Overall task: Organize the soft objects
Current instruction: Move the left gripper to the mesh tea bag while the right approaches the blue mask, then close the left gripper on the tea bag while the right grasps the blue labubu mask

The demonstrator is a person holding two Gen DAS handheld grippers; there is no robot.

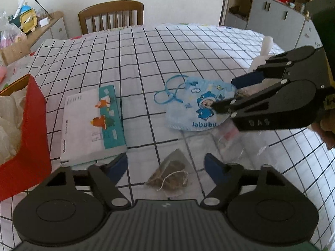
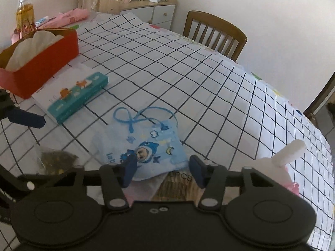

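Observation:
A light blue child's face mask with a cartoon print and blue ear loops lies on the checked tablecloth. My right gripper is open, its fingers straddling the mask's near edge, above a clear packet. My left gripper is open and empty just above a tea bag. A white and teal tissue pack lies left of the mask. A red box holds white soft material.
A wooden chair stands at the table's far side. A white bunny-eared object sits at the right. A drink bottle and pink items stand behind the red box. A cluttered cabinet is against the wall.

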